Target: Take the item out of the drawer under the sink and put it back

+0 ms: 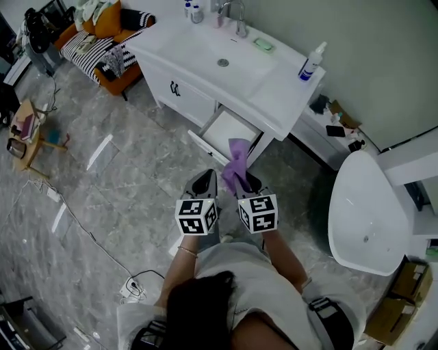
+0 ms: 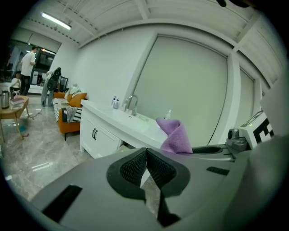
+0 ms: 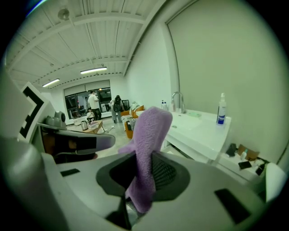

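Before the white vanity [image 1: 195, 104], head view: the drawer [image 1: 229, 130] under the sink [image 1: 220, 56] stands pulled out, and what shows of its inside is bare white. The purple cloth [image 3: 149, 135] is out of it, pinched in the right hand-held gripper [image 3: 144, 173]. Its jaws are closed part-way onto the fabric, with one end sticking up above the pads and the other hanging below. In the head view the cloth is held in the air just in front of the drawer's open front edge, touching nothing else that I can see. Other side: the left hand-held gripper [image 2: 146, 168] has its jaws fully together, pads meeting, nothing between them. It is carried alongside the right one.

Progress (judgement): the take-out half looks done, since the item is clear of the drawer and the drawer is open. Left to do: bring the cloth over the opening, lower it, release, withdraw. Shutting the drawer may follow; the task does not say. Cannot tell from these frames whether the cloth is on its way out or on its way back.

Writing: none legible. The spray bottle [image 1: 311, 63] on the counter [image 1: 274, 92] right of the basin is white and blue, its label too small to read. The small bottles [image 1: 193, 11] by the faucet [image 1: 239, 19] are likewise unreadable. The only print close up is the black-and-white square pattern on each marker cube [image 1: 258, 213], which is pattern, not text.
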Demonstrator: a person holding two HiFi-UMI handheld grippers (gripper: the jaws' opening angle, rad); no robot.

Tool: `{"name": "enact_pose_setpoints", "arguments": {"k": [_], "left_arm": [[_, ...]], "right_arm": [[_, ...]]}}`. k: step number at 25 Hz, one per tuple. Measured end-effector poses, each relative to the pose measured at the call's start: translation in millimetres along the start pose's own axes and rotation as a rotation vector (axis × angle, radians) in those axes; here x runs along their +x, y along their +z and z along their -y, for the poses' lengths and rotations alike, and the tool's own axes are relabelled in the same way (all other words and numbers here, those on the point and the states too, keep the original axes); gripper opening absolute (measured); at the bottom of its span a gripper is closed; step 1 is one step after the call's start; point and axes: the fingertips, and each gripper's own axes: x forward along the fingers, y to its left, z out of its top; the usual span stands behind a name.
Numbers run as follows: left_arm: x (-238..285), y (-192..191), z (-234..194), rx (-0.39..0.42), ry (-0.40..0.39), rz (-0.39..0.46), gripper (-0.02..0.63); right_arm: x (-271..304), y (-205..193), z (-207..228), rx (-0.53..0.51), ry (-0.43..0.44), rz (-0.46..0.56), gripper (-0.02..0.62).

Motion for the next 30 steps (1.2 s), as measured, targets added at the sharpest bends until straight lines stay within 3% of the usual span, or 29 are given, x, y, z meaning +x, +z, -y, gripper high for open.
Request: {"name": "enact_pose_setpoints", "arguments": {"k": [11, 30], "left_arm": [[54, 45, -67, 0.006, -0.013, -0.038, 0.005], [129, 56, -116, 0.027, -0.125, -0.186, 0.005]], "right_arm": [[74, 52, -2, 0.007, -0.03, -0.02, 0.089], [153, 61, 26, 0.076, -0.151, -0.094, 0.089]]}}
